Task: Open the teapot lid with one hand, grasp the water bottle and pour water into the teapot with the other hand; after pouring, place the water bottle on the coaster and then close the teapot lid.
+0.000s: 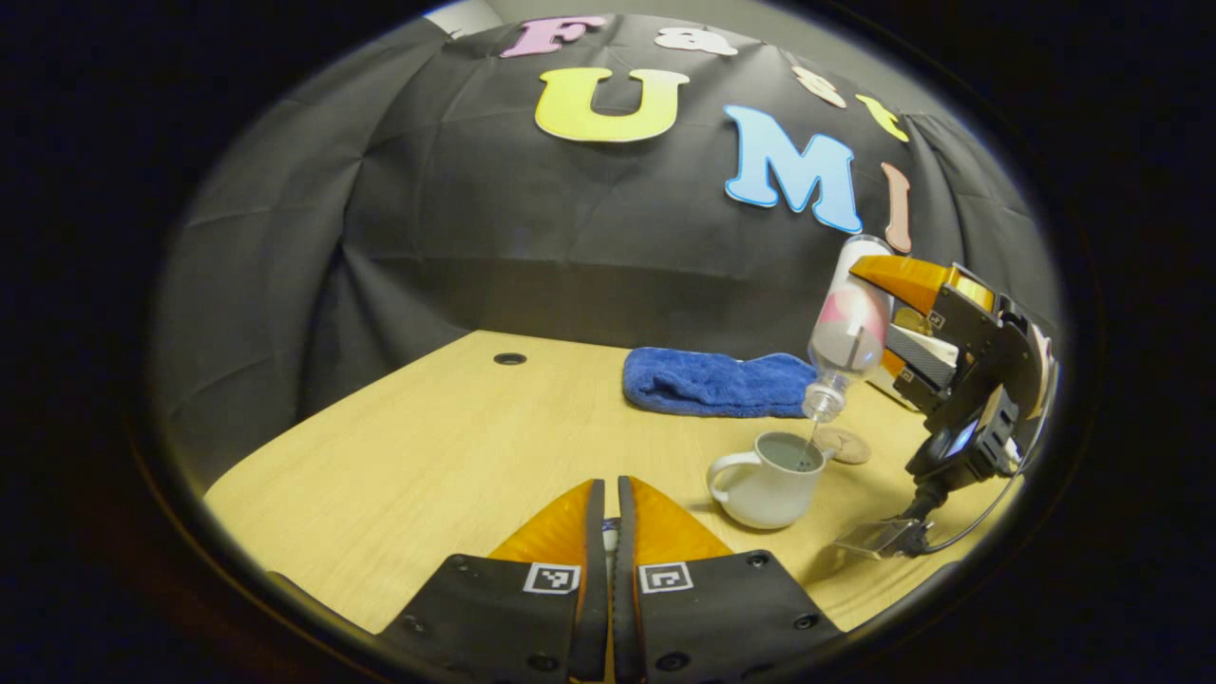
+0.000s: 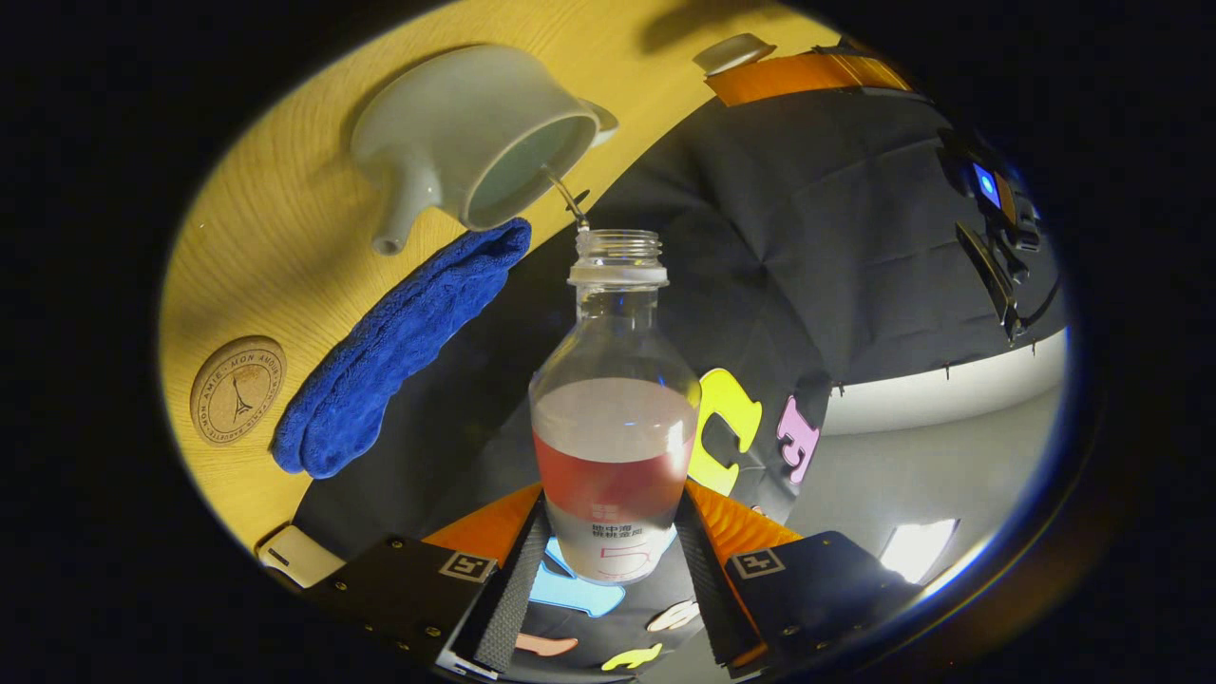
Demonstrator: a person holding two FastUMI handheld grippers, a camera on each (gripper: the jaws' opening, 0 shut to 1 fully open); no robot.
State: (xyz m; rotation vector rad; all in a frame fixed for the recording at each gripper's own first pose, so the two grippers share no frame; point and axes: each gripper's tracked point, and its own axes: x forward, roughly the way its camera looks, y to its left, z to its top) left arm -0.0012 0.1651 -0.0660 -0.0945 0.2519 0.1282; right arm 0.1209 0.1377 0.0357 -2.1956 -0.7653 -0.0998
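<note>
The white teapot stands open on the wooden table, its handle pointing left in the left gripper view. My right gripper is shut on the clear water bottle, which is capless and partly full. In the left gripper view the right gripper holds the bottle tipped mouth-down over the teapot. A thin stream runs into the teapot. My left gripper is shut, with a white sliver between its fingers. In the right gripper view it holds the teapot lid.
A round cork coaster lies just behind the teapot, also seen as the coaster. A folded blue towel lies along the back of the table. A cable hole sits at the back left. A small white block lies near the right gripper.
</note>
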